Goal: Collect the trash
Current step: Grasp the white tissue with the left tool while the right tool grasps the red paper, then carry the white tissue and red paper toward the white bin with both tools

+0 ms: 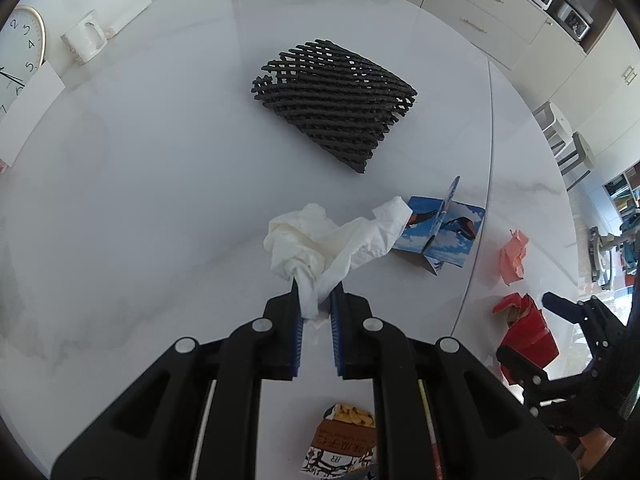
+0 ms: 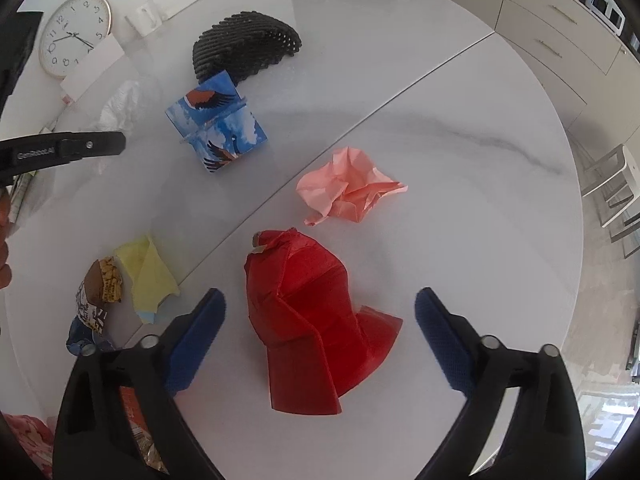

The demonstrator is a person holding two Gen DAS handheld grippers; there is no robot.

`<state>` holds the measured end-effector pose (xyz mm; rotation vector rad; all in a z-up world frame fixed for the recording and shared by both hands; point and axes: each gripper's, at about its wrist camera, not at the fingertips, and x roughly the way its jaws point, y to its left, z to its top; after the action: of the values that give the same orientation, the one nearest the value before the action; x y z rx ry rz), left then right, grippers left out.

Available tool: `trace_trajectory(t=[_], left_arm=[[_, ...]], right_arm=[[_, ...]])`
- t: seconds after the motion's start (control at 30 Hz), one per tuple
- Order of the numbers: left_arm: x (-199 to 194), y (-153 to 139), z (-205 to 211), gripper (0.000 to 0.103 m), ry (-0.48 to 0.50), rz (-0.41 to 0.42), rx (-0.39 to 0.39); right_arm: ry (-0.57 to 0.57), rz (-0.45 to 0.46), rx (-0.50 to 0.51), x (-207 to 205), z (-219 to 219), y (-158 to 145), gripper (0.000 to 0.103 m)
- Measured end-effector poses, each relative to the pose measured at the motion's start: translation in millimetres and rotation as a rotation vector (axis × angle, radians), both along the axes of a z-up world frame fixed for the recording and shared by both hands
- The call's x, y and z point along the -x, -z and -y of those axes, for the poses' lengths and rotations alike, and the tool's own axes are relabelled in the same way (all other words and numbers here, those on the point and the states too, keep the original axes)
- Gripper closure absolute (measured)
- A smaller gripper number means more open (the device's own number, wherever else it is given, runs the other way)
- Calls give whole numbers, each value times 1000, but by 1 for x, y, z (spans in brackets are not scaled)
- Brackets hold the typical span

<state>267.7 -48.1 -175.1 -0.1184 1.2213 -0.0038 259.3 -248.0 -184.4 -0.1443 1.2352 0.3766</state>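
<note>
Pinched between my left gripper [image 1: 317, 300] is a crumpled white tissue [image 1: 320, 240], its jaws pressed together on the tail of the wad, which spills forward onto the round white marble tabletop [image 1: 140, 200]. Taking that tissue as the landmark: beyond it lies a black foam mesh sleeve [image 1: 332, 108]; touching its right edge sits a flattened blue carton printed with birds and clouds [image 1: 444, 228]; further right I see a crumpled pink paper [image 1: 514, 256] and, nearer than that, a crushed red paper carton [image 1: 528, 328]. On the near side of the tissue, under my left gripper, lies a brown-and-white snack wrapper [image 1: 344, 444]. Over at the red carton, my right gripper [image 2: 320, 304] hangs above it with jaws spread, one blue pad on either side and neither one touching it. Beside that carton, towards the tissue, rests a folded pale yellow paper [image 2: 148, 272]. Far from the tissue at the tabletop's back edge stand a white mug [image 1: 86, 36] and a round white clock [image 1: 20, 52].
</note>
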Motion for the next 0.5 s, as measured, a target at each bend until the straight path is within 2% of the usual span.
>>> trace_trajectory(t=[0.23,0.5], left_arm=[[21,-26,3,91,23,33,-26],[52,-56,12,91,43,70,-26]], right_arm=[[20,3,-22,4,2,-1,31],[76,69,-78,24,14,-39,32]])
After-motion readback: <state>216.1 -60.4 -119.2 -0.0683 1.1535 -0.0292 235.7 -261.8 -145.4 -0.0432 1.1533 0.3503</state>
